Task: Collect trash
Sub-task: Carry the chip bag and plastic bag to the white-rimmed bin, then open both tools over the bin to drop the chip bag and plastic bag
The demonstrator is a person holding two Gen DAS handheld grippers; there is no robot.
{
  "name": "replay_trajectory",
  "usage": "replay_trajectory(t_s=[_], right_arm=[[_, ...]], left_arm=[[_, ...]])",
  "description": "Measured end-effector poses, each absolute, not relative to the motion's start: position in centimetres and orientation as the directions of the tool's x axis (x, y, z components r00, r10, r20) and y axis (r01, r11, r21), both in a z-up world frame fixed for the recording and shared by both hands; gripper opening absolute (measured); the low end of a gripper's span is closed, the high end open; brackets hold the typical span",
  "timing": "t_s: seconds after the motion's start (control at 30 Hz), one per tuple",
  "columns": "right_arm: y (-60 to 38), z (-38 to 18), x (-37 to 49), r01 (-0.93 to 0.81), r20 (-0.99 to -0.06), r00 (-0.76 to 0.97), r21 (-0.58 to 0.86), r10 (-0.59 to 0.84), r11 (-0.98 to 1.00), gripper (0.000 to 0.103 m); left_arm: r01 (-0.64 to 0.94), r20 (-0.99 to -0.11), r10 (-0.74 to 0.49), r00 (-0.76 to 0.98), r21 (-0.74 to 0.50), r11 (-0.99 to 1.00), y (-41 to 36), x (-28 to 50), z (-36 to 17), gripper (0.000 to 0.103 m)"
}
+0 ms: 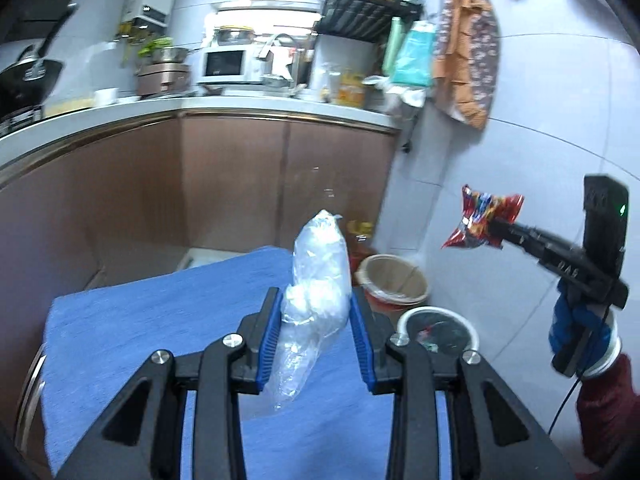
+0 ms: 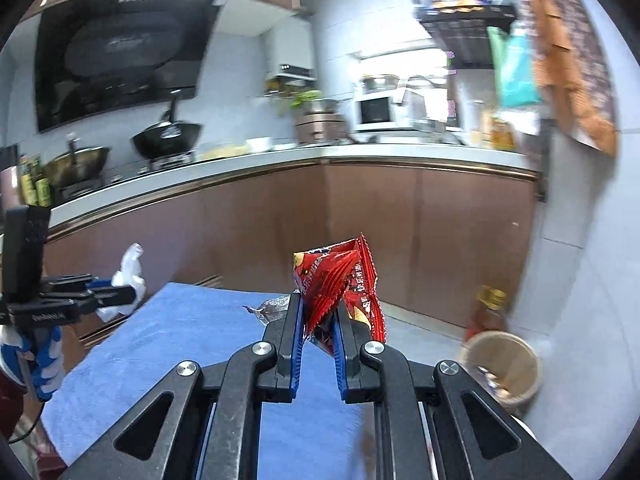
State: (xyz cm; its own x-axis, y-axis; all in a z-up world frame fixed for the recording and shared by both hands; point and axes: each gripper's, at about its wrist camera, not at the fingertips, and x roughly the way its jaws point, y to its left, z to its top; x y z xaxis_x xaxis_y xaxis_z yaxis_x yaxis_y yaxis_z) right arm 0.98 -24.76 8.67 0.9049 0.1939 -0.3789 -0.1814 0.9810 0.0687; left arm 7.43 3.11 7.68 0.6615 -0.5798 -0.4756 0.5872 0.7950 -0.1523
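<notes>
While it is pinched between blue pads, the crumpled clear plastic bag (image 1: 316, 300) stands upright, cloudy and wrinkled, its tail drooping below the left gripper (image 1: 316, 312) above the blue cloth-covered table (image 1: 160, 328). Off to the right, a creased, glossy red foil snack wrapper (image 2: 340, 288) is clamped in the right gripper (image 2: 318, 312), held in the air near the round tan bucket (image 2: 502, 364) on the floor.

The left gripper (image 1: 316, 304) holds a bag (image 1: 318, 276) above the cloth (image 1: 140, 332). To its right, the right gripper (image 2: 318, 312) holds a wrapper (image 2: 340, 280) beyond the cloth's edge. Below stand a bucket (image 1: 394, 280) and a bin (image 1: 438, 330), near the wall; behind runs the counter (image 1: 160, 110).
</notes>
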Motion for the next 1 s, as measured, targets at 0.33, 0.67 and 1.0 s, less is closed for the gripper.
replay_trajectory(t_s=[0.33,0.67,1.0], right_arm=[[-36.7,3.2,-0.9,0.138,-0.445,0.894,0.168,-0.050,0.976,0.013],[-45.4,-5.5,1.4,0.357,-0.636,0.752,0.172,-0.173,0.918,0.013],[-49.3,-11.6,2.6,0.467,-0.719,0.669,0.207,-0.190,0.860,0.018]], left_arm=[[0.698,-0.515,-0.674,0.529,-0.188,0.691,-11.0,9.3,6.4,0.032],[0.741,-0.568,-0.704,0.426,-0.228,0.632,-21.8,10.6,2.9,0.032],[0.786,-0.642,-0.699,0.316,-0.236,0.572,-29.7,12.2,-1.3,0.032]])
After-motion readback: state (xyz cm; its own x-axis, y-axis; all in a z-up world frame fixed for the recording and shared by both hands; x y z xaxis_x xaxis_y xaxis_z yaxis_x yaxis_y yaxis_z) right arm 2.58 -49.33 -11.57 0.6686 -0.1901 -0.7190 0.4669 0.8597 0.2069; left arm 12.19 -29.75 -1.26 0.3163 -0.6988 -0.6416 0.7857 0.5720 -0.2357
